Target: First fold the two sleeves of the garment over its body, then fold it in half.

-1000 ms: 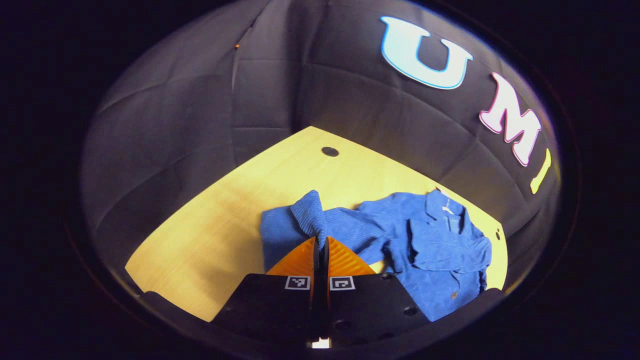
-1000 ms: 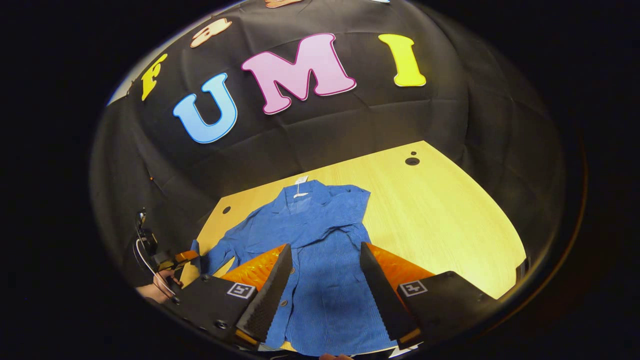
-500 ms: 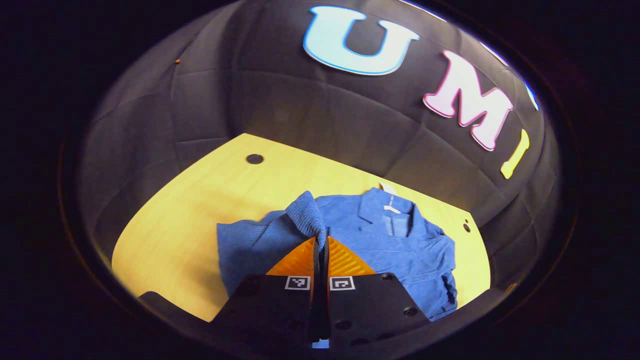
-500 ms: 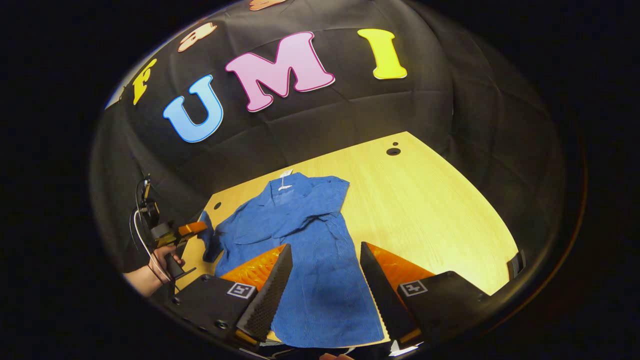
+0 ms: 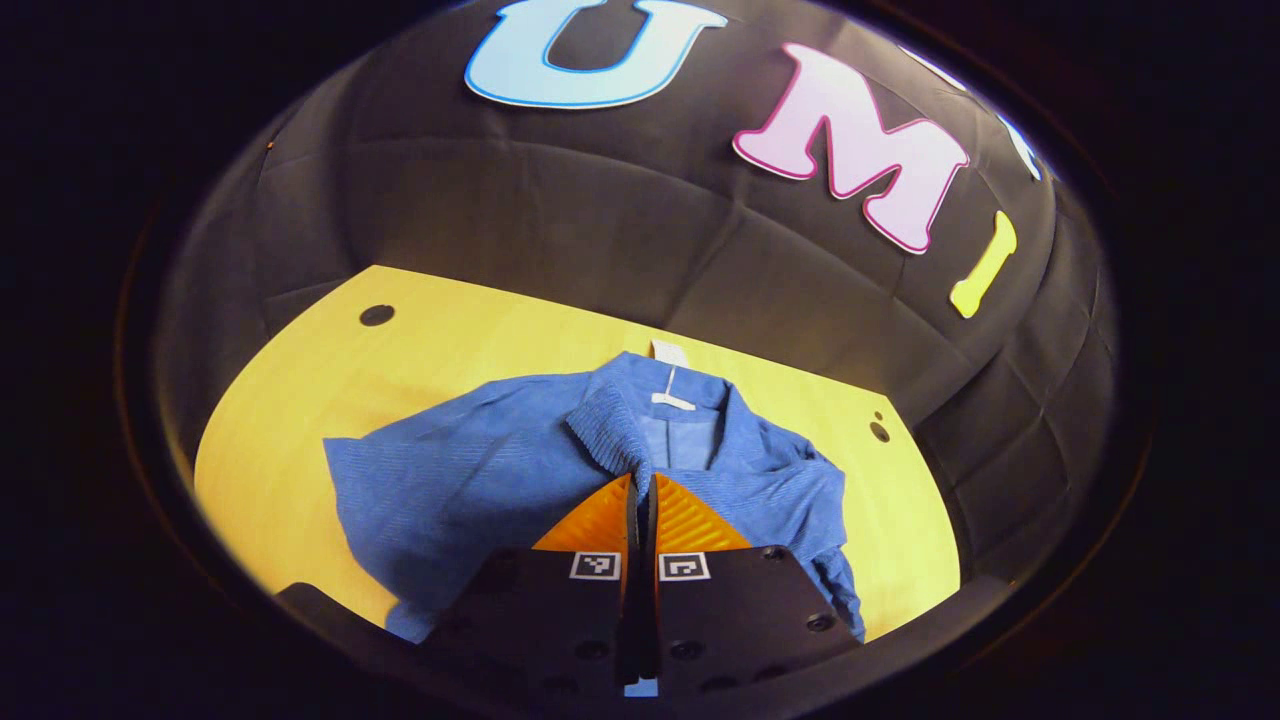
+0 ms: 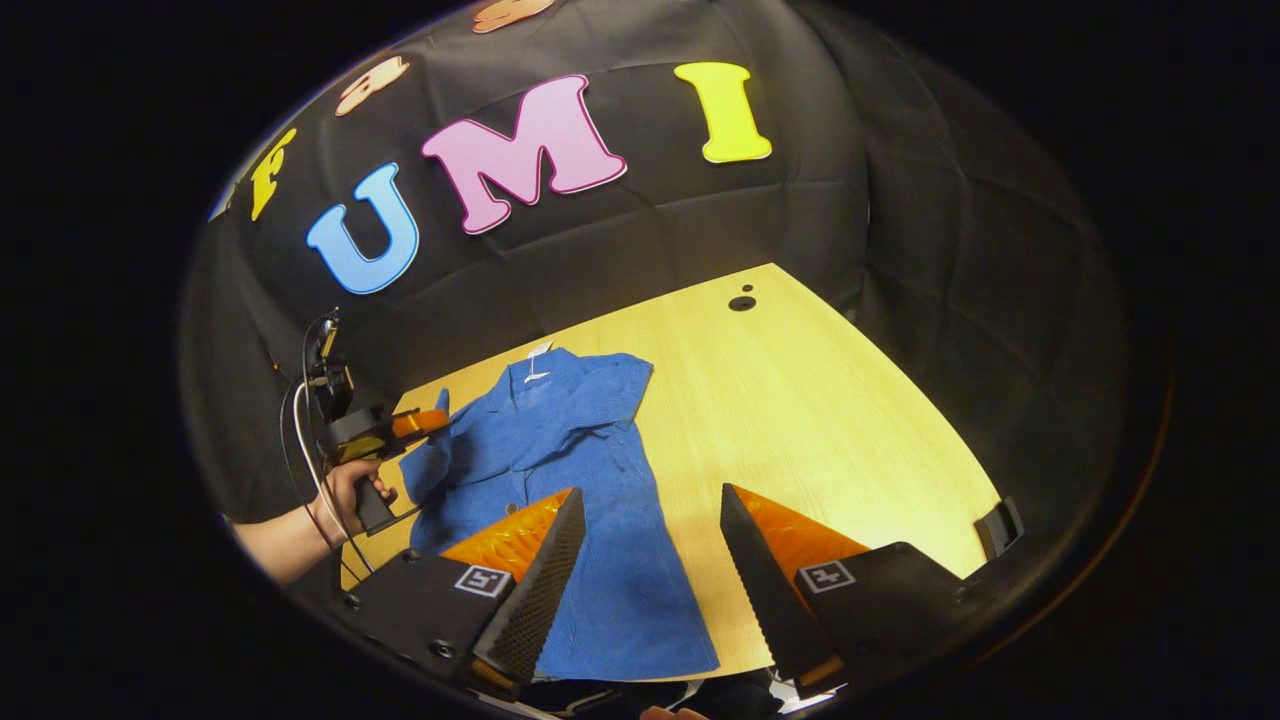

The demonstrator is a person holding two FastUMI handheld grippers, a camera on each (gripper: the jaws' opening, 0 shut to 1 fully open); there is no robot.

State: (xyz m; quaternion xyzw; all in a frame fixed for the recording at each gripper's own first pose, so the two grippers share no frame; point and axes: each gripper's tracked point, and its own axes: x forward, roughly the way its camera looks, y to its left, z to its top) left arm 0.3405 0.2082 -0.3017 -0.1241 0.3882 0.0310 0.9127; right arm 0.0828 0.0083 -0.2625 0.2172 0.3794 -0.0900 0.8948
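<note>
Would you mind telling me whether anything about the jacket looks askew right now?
Nothing damaged. The blue jacket hangs slightly over the table's near edge, and its sleeve cuff is pinched up off the body by the left hand-held gripper, mid-fold.

No legible text, labels or numbers.

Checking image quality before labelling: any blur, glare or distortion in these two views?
Left gripper view: sharp on the sleeve cuff; fisheye bows the table edge. Right gripper view: jacket evenly lit, no glare; the right gripper fingers loom large.
</note>
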